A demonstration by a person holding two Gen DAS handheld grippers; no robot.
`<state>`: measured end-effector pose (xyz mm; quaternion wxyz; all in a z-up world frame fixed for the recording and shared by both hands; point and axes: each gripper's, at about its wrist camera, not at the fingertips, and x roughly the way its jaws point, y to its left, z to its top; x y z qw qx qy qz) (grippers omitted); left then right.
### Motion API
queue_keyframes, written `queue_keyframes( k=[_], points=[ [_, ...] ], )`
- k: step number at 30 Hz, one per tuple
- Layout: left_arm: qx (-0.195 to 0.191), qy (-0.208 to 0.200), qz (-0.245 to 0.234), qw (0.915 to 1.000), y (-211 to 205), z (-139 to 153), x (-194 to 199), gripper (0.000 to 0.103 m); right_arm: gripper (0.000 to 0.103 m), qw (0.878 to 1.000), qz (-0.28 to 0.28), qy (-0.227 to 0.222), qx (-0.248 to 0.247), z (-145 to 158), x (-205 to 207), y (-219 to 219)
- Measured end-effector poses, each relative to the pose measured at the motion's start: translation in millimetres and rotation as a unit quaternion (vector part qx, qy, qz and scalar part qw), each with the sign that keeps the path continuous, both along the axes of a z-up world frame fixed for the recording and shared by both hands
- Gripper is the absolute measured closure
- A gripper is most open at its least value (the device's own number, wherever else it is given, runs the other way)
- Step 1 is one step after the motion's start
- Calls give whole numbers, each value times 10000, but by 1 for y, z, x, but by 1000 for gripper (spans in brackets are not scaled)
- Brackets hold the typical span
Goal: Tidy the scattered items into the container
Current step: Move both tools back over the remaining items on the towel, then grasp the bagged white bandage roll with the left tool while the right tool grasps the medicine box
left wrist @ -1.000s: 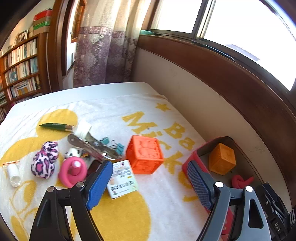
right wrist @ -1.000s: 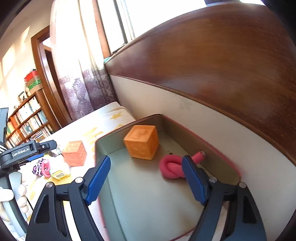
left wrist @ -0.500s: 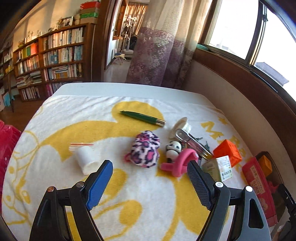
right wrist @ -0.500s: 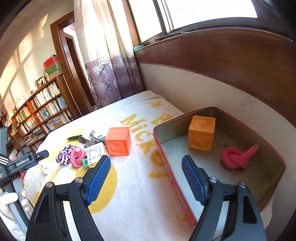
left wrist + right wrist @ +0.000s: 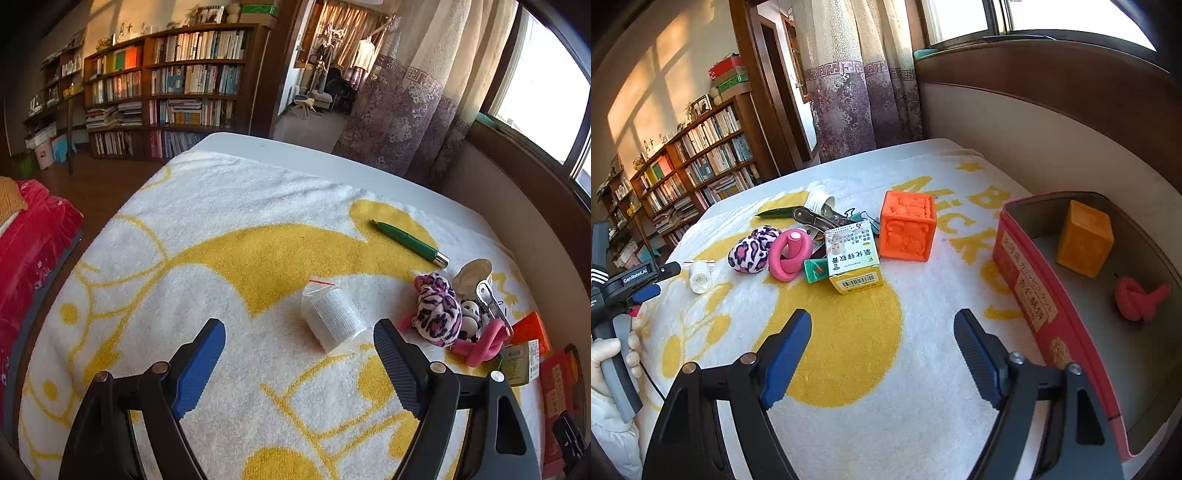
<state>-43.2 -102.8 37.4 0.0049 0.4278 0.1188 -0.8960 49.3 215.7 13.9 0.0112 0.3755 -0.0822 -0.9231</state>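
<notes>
"GenRobot.AI" label on left gripper [image 5: 646, 291], both grippers released, empty.

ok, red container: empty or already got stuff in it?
Not empty. The red container holds an orange block and a knotted pink piece.

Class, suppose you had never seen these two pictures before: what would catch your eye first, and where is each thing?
First, the bright orange embossed rubber cube standing mid-towel beside a pile of small clutter. To its right, the red rectangular tin holds a plainer orange block and a knotted pink foam twist. In the left wrist view, the white bagged roll lies just ahead of the open left gripper.
</notes>
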Motion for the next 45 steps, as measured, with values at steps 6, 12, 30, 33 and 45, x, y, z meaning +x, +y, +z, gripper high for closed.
queue_keyframes(
  k=[6,12,30,33,45],
  points=[
    [-429,-281,-505,9974,31,-8,-20,19,21,10000,13,-48,-75,-5,-4,5],
    [-499,-649,-282,9962,30,-29,-52,19,20,9999,11,-100,-127,-9,-7,9],
    [285,140,-541,9980,32,2,-30,65,21,9993,195,-317,-26,-8,-55,-12],
    [307,188,-682,9970,41,7,-25,65,21,9991,196,-368,35,-14,-73,-17],
    [276,72,-879,9957,57,1,-21,65,52,9969,279,-730,-79,-44,-101,-20]
  ],
)
